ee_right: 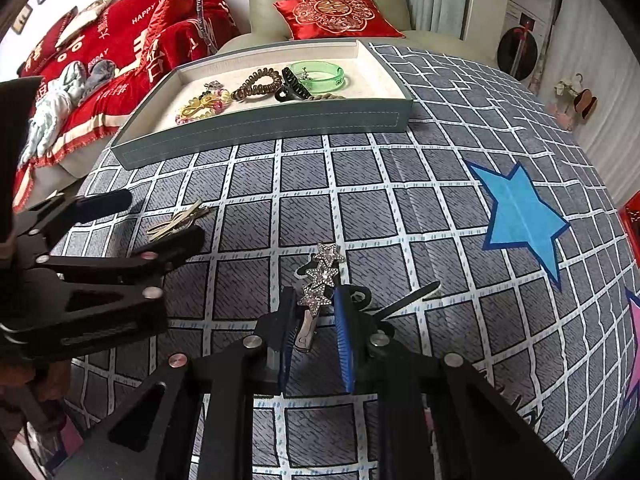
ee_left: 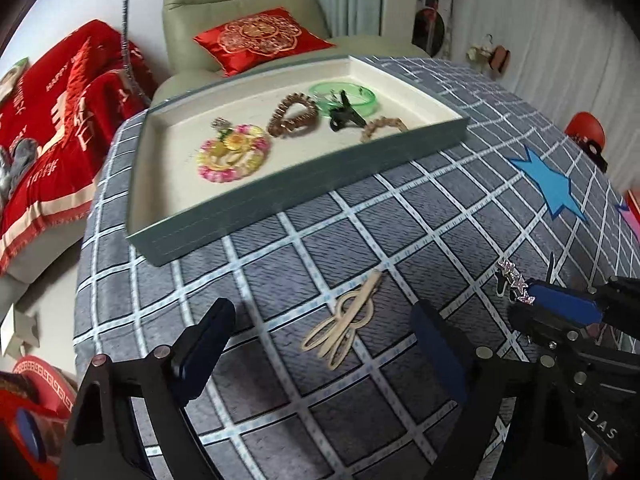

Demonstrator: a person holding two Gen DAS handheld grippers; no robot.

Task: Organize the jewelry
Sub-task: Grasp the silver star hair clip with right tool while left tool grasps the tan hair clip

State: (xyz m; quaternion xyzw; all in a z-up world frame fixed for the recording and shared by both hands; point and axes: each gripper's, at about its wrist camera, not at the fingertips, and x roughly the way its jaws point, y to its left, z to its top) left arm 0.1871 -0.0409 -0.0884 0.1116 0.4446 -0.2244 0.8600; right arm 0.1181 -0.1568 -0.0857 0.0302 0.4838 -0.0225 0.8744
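Observation:
A grey-blue tray [ee_left: 296,184] [ee_right: 264,128] at the far side of the table holds a pink-yellow bracelet [ee_left: 234,154], a brown coil hair tie [ee_left: 294,114], a black claw clip [ee_left: 344,114], a green bangle [ee_left: 344,94] and a beige chain [ee_left: 382,126]. A beige hair clip [ee_left: 344,320] [ee_right: 178,220] lies on the cloth between my left gripper's [ee_left: 324,340] open fingers. My right gripper [ee_right: 316,308] [ee_left: 532,300] is closed around a silver star hair clip [ee_right: 322,276] [ee_left: 516,280] resting on the cloth.
The table wears a grey checked cloth [ee_right: 360,208] with a blue star [ee_right: 520,212] at the right. A green sofa with a red cushion [ee_right: 336,12] and a red blanket [ee_right: 120,48] stand behind the table.

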